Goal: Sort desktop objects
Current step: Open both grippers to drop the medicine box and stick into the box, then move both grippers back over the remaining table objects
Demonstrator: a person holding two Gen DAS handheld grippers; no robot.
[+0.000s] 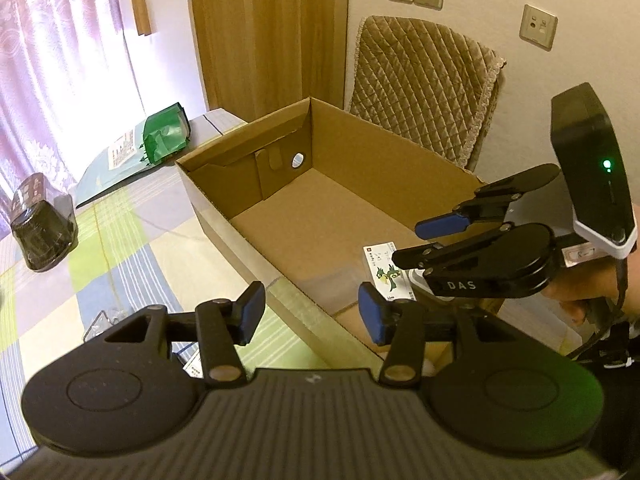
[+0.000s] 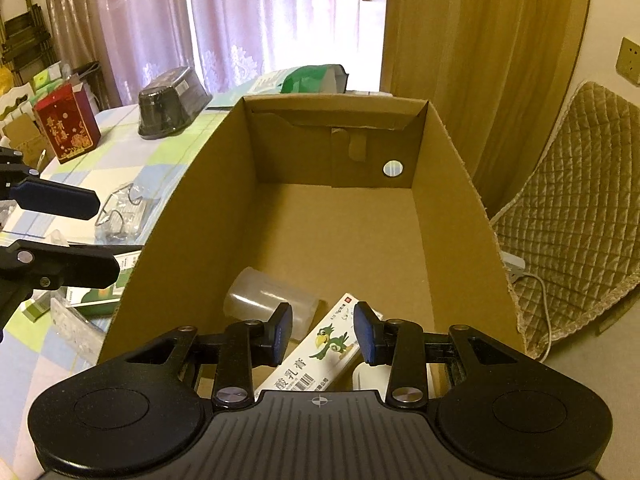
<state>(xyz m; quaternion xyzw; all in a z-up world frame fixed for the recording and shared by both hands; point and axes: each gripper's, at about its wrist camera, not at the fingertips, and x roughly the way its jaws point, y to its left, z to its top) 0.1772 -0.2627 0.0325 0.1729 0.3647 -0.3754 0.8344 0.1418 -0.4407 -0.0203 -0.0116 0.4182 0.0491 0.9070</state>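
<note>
- The cardboard box (image 2: 440,216) ahead of the right claw (image 2: 322,334) is plain brown.
- The carton (image 2: 316,354) between its blue pads (image 2: 366,334) is white with a green bird.
- The tablecloth (image 1: 108,248) left of the left claw (image 1: 310,312) has green, blue and white checks.
- The gift bag (image 2: 66,126) is red with gold print.

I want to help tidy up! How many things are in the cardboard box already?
3 that I can see: a clear plastic cup lying down, a bird-picture carton beside it, and something white half hidden behind the right gripper. More may be hidden.
</note>
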